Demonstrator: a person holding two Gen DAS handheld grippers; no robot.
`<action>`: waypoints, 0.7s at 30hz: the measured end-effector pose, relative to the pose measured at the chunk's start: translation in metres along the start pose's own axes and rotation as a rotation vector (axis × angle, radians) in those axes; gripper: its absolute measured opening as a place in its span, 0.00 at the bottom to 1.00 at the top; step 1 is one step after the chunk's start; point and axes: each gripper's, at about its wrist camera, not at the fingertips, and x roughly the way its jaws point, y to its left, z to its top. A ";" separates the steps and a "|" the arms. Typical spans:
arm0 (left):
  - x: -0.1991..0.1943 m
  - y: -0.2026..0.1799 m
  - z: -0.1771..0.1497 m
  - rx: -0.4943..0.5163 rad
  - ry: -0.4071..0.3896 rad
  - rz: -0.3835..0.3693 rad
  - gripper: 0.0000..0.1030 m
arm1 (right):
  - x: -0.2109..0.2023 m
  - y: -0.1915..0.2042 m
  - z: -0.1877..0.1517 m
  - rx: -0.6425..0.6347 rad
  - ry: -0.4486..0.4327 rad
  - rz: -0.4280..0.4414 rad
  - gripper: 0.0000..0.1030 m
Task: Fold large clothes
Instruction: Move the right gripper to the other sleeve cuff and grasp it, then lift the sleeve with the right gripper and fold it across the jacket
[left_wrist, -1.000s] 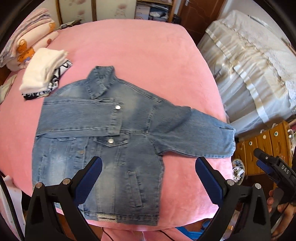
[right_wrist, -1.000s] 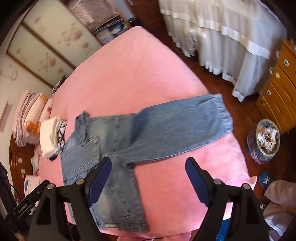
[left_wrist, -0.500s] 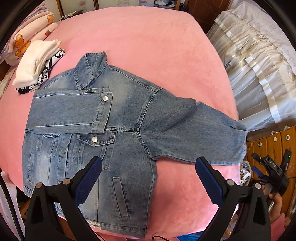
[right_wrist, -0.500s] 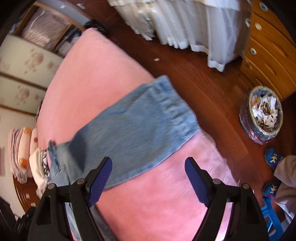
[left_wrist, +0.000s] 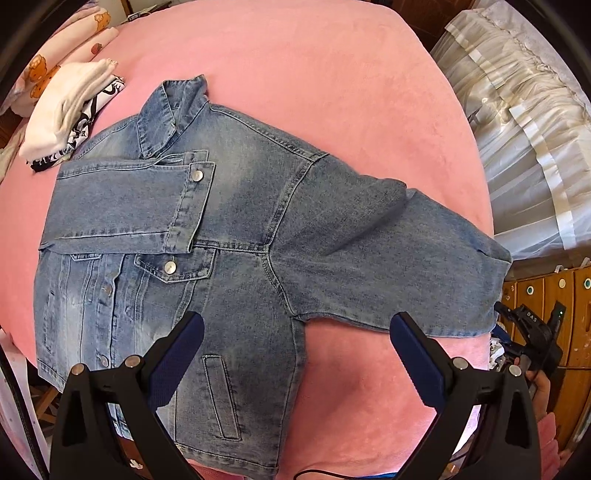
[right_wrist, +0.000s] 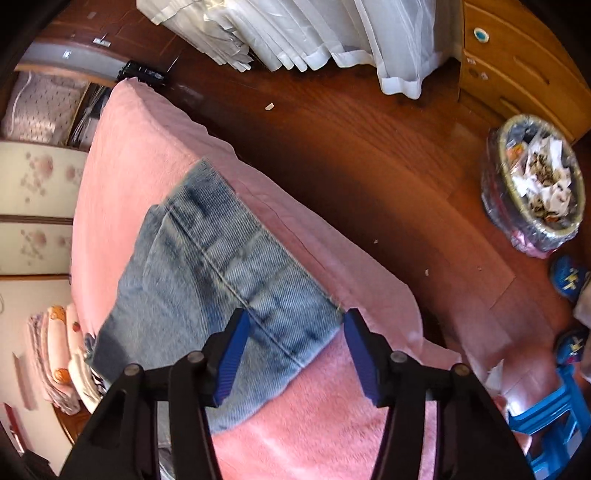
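Right gripper (right_wrist: 293, 341) now down at cuff (right_wrist: 295, 295) of outstretched sleeve, earlier high above bed (left_wrist: 332, 92); jaws closing, cuff corner between, not yet pinched

Left gripper (left_wrist: 297, 347) lower over jacket (left_wrist: 229, 229), jaws wide, empty

Jacket flat on bed, other sleeve already folded across chest; second sleeve fold seems next

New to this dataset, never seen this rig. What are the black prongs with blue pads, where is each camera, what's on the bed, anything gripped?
No robot: a person carries a two-finger gripper in each hand, with a fisheye camera on each looking along the fingers. The left gripper hangs open above a denim jacket spread on a pink blanket, one sleeve already folded across the chest. The right gripper is closing around the other sleeve's cuff, pads not yet pressing. Folded clothes lie nearby.
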 end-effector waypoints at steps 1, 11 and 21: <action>0.001 0.000 0.001 0.001 0.001 0.004 0.97 | 0.003 -0.001 0.002 0.009 0.005 0.009 0.50; 0.022 0.001 0.004 -0.014 0.031 0.020 0.97 | -0.002 0.023 0.000 -0.072 -0.042 -0.037 0.22; 0.060 0.006 -0.001 0.038 -0.001 0.046 0.92 | -0.043 0.049 -0.007 -0.121 -0.105 -0.034 0.15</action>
